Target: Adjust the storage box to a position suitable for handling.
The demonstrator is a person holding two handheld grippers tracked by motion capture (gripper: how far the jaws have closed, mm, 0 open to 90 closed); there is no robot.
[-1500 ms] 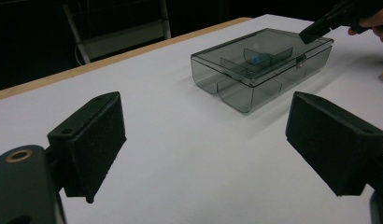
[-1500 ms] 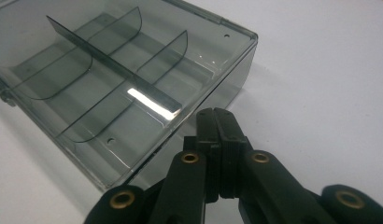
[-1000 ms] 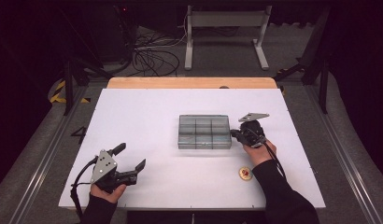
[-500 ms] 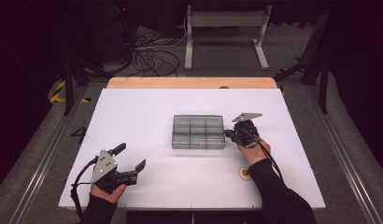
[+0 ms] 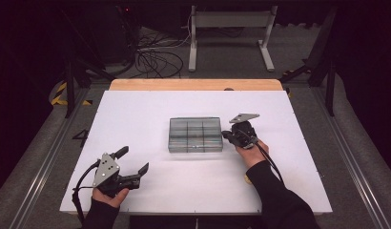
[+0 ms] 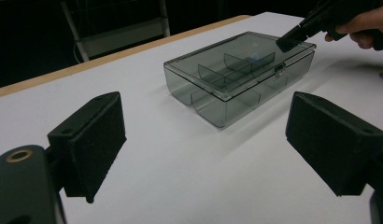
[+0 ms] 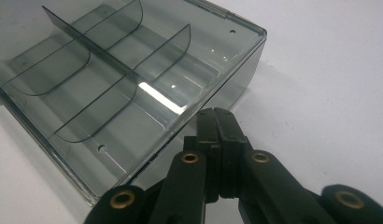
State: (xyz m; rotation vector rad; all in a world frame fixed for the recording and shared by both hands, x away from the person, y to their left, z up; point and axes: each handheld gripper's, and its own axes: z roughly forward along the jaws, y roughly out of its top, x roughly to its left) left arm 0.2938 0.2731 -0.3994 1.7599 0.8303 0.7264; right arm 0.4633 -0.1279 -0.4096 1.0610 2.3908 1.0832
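Right now we are looking at a clear smoky divider box (image 5: 195,134), lid closed, lying flat near the middle of the white surface (image 5: 136,114). Inside, thin partitions are splitting it into six compartments; in the left gripper view a small pale speck is showing through the lid (image 6: 254,58), too small to identify. We are pressing the right gripper (image 5: 228,135) against the box's right end, jaws clenched together with nothing between them, tips touching the top edge of that wall in the right gripper view (image 7: 216,122). The person's right hand (image 5: 248,151) is wrapping the gripper body, dark sleeve trailing toward the near edge. A small yellowish round thing (image 5: 247,179) is lying on the surface just beside that forearm, partly hidden. We are holding the left gripper (image 5: 135,162) low at the near left, well apart from the box, jaws released and standing wide, empty.
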